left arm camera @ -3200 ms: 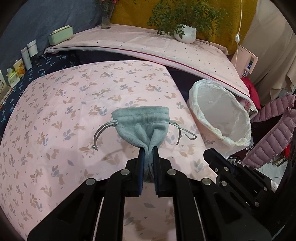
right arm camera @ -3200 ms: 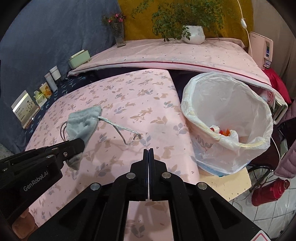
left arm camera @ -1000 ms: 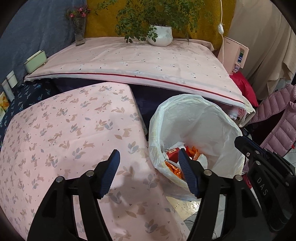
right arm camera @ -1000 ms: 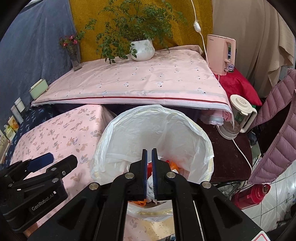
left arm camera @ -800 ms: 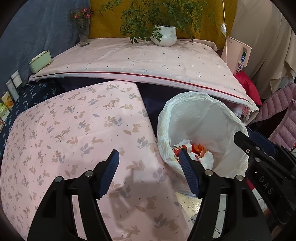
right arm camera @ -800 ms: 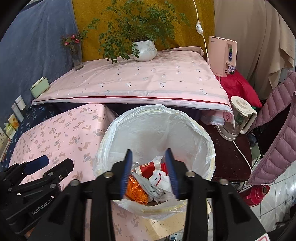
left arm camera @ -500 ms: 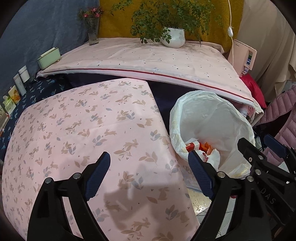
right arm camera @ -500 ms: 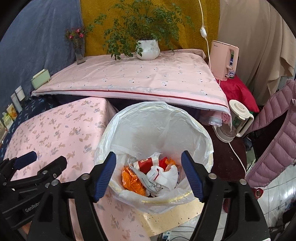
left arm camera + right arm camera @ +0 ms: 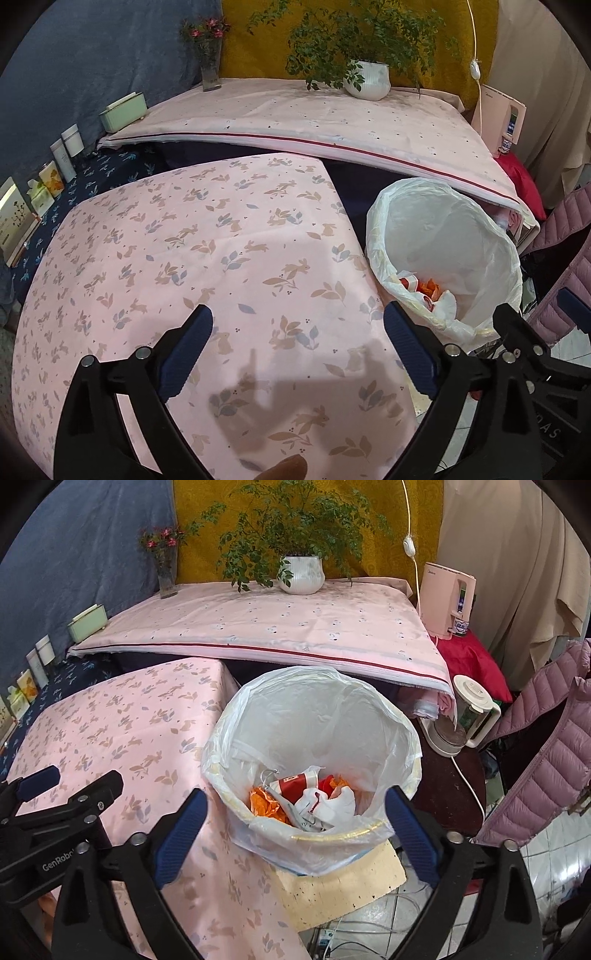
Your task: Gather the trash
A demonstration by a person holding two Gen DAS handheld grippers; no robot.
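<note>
Left tongs (image 9: 297, 338): spread wide, empty, above bare tabletop (image 9: 221, 236). Right tongs (image 9: 293, 816): just opened wide, empty, over bin (image 9: 399, 716). Trash (image 9: 306, 801): inside liner. Advice: scan tabletop for leftovers before reaching; keep tongs clear of liner.

Your left wrist camera looks down over the table (image 9: 207, 258); your right one looks into the bin (image 9: 314, 738); both share these.
</note>
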